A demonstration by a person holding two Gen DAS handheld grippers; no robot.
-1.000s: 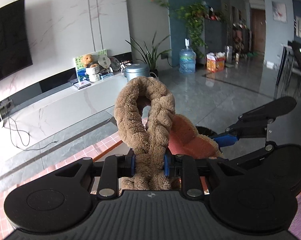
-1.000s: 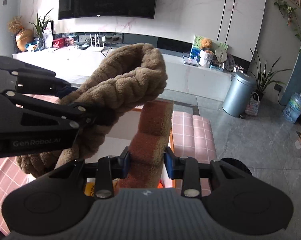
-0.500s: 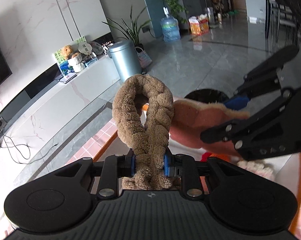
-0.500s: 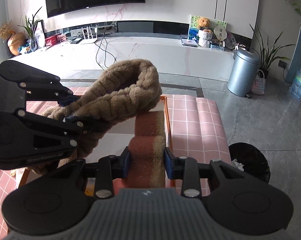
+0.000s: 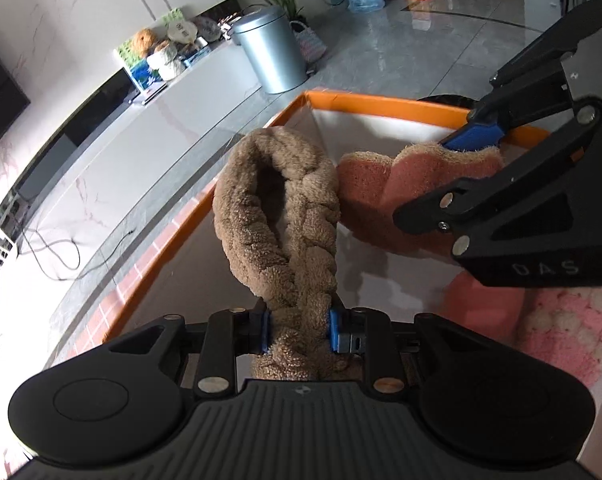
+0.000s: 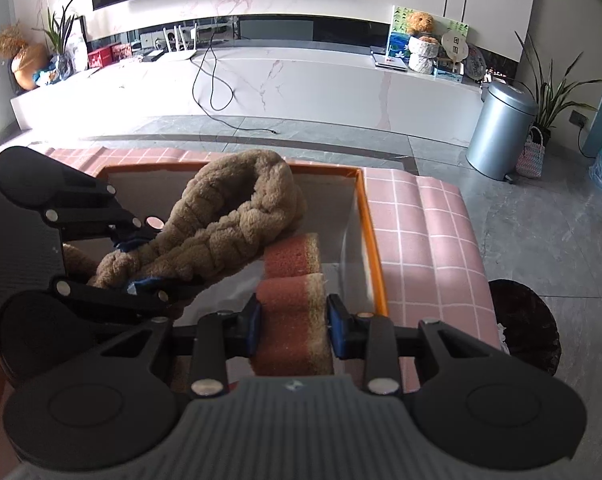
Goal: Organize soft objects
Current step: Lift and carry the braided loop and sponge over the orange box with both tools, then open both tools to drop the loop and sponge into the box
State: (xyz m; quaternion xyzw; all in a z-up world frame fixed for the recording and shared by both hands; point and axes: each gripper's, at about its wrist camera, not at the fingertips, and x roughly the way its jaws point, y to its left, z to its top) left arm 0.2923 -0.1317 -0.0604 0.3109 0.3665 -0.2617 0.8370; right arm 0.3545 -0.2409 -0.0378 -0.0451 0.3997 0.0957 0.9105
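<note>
My left gripper [image 5: 299, 330] is shut on a brown braided plush loop [image 5: 279, 216], which rises in front of it over an orange-rimmed box [image 5: 381, 102]. In the right wrist view the same brown loop [image 6: 229, 220] lies across the box's inside, held by the left gripper [image 6: 135, 262]. My right gripper [image 6: 291, 322] is shut on a folded rust-pink towel [image 6: 291, 304], low inside the orange box [image 6: 371, 240] near its right wall. From the left wrist view that towel [image 5: 405, 184] hangs from the right gripper [image 5: 467, 152].
The box sits on a pink checked tablecloth [image 6: 429, 232]. A pink and white fluffy item [image 5: 561, 328] lies in the box at the right. Beyond the table are a black bin [image 6: 525, 320], a silver bin [image 6: 499, 128] and a long white TV bench [image 6: 261, 84].
Both grippers have come down with their loads, from above the table to inside the orange box. The right gripper and towel moved toward the box's right wall.
</note>
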